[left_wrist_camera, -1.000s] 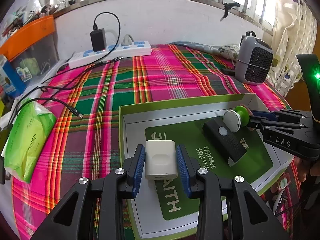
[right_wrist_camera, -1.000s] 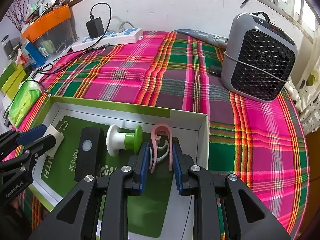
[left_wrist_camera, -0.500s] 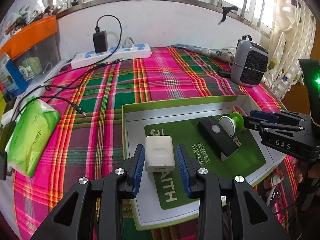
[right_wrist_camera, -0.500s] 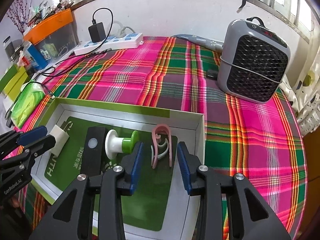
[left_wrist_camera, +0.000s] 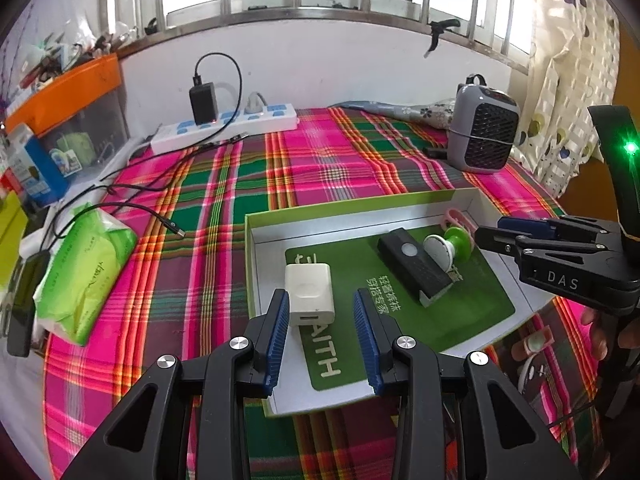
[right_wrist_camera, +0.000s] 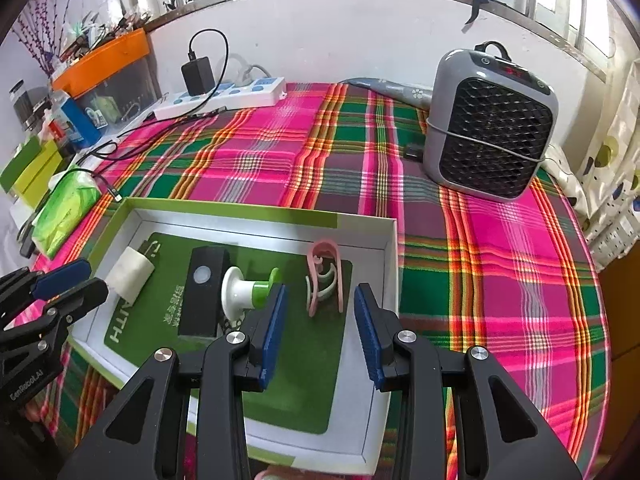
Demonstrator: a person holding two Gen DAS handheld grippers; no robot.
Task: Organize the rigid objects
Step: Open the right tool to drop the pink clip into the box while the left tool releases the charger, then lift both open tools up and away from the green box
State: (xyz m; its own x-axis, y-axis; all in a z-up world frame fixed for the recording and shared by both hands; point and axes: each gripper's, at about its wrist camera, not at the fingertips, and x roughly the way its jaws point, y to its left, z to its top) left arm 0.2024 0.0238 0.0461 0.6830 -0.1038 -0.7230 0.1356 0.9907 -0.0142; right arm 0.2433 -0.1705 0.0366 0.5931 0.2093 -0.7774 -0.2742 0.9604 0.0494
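Left wrist view first: the left gripper [left_wrist_camera: 320,320] hangs over the near end of the shallow green-rimmed box [left_wrist_camera: 256,276] with its jaws apart. The white charger block [left_wrist_camera: 309,294] lies flat on the box floor just past the blue pads [left_wrist_camera: 278,336], and there's a clear gap on its right side, so nothing is gripped. Further right in the same box sit a black rectangular gadget [left_wrist_camera: 414,268], a white-and-green spool thing [left_wrist_camera: 446,244] and a pink clip [left_wrist_camera: 454,218] by the far wall. The right gripper [left_wrist_camera: 516,232] pokes in from the right edge.

Right wrist view: the right gripper [right_wrist_camera: 320,316] has just spread its jaws, and the pink clip [right_wrist_camera: 326,276] rests on the green insert beyond the fingertips, not pinched. The spool [right_wrist_camera: 248,290] lies left of it, then the black gadget [right_wrist_camera: 206,292], then the charger [right_wrist_camera: 130,272] beside the left gripper [right_wrist_camera: 76,280]. A grey heater [right_wrist_camera: 490,132] stands on the plaid cloth [right_wrist_camera: 280,152], well apart from the box
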